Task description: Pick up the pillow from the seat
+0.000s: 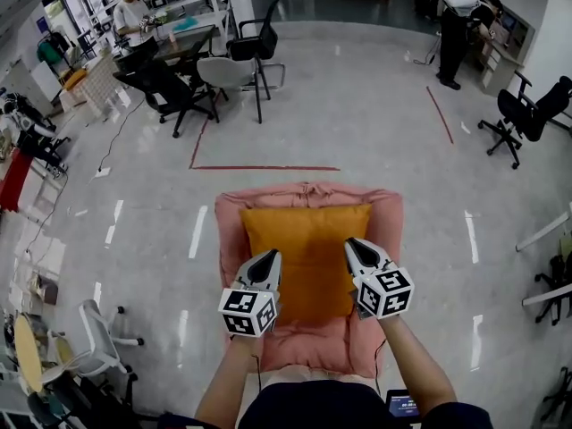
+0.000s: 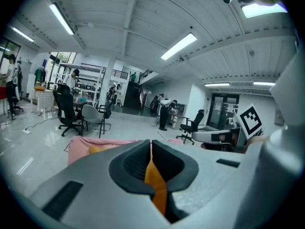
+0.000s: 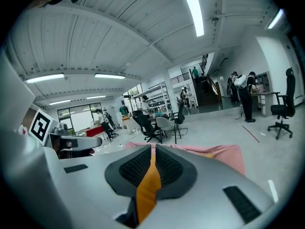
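I find an open lab-office: polished floor (image 1: 357, 96), red tape lines (image 1: 264, 168), rolling office chairs (image 1: 527, 110), shelving (image 2: 90, 78), ceiling strip lights (image 2: 178, 46).

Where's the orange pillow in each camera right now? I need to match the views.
Head view: pillow, centre, over the pink seat.
Left gripper view: pillow fold pinched in left tongs, bottom centre.
Right gripper view: pillow fold pinched in right tongs, bottom centre.
Shared landmark: pink seat, behind the tongs.
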Action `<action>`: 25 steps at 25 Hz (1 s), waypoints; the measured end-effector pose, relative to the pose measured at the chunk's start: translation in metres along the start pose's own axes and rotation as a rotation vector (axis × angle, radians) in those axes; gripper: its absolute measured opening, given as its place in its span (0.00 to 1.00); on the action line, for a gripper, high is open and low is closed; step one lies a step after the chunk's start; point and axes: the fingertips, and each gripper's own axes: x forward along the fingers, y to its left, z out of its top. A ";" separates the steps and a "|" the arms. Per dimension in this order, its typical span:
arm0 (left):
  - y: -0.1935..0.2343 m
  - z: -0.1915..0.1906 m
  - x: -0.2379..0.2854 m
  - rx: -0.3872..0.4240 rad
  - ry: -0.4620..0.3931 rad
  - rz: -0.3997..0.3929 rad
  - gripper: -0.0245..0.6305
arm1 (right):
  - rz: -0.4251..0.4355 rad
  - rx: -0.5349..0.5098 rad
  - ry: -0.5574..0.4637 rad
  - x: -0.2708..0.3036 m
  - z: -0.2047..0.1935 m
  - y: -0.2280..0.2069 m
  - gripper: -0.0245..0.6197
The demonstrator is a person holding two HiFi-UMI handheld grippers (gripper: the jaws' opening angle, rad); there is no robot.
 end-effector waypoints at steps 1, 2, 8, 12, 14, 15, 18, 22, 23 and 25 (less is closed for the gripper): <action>0.002 -0.003 0.003 -0.002 0.009 -0.005 0.04 | -0.005 0.003 0.008 0.002 -0.004 -0.002 0.07; 0.004 -0.007 0.006 -0.003 0.019 -0.011 0.04 | -0.010 0.007 0.017 0.004 -0.008 -0.004 0.08; 0.010 -0.021 0.018 0.011 0.039 -0.053 0.06 | -0.018 0.049 0.072 0.015 -0.035 -0.012 0.21; 0.017 -0.030 0.024 0.006 0.056 -0.065 0.19 | -0.025 0.068 0.099 0.022 -0.050 -0.013 0.26; 0.021 -0.037 0.028 0.001 0.070 -0.065 0.24 | -0.032 0.078 0.110 0.025 -0.057 -0.014 0.29; 0.024 -0.041 0.029 0.000 0.075 -0.065 0.26 | -0.036 0.085 0.115 0.026 -0.061 -0.016 0.30; 0.028 -0.051 0.034 -0.004 0.085 -0.080 0.34 | -0.054 0.106 0.132 0.030 -0.072 -0.021 0.34; 0.031 -0.065 0.043 -0.028 0.105 -0.094 0.50 | -0.075 0.125 0.160 0.033 -0.086 -0.030 0.39; 0.034 -0.067 0.045 -0.035 0.109 -0.090 0.53 | -0.080 0.121 0.166 0.035 -0.089 -0.030 0.41; 0.040 -0.073 0.048 -0.039 0.118 -0.077 0.57 | -0.090 0.106 0.174 0.039 -0.093 -0.032 0.45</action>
